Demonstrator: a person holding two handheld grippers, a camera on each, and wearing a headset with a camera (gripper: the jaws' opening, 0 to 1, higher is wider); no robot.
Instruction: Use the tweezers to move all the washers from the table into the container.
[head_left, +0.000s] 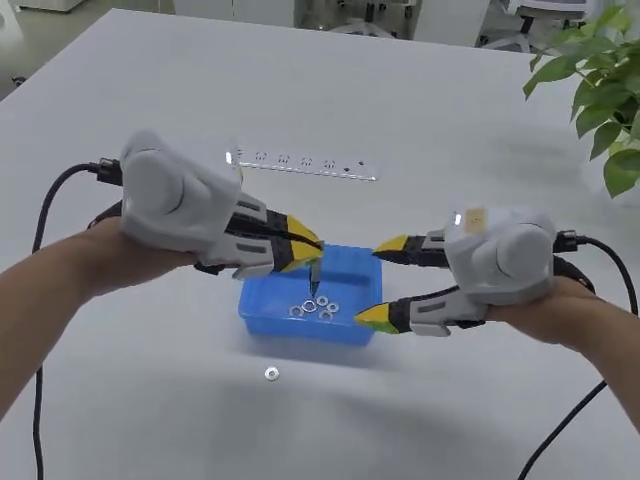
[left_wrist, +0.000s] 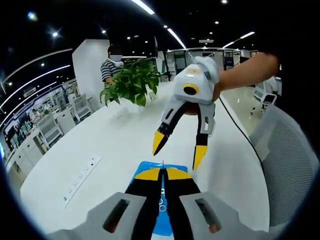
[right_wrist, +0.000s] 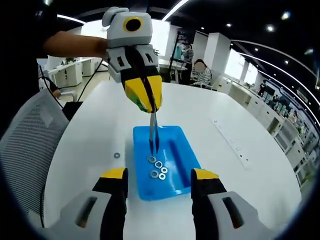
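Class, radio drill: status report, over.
Left gripper shut on tweezers over container. Right gripper open alongside. Several washers inside, one washer left on table. Nothing blocking.

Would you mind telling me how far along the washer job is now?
Nearly done. Five washers lie in the blue container. The left gripper is shut on the tweezers, tips over the container; the right gripper hangs open beside it. One last washer lies on the table, yet to move.
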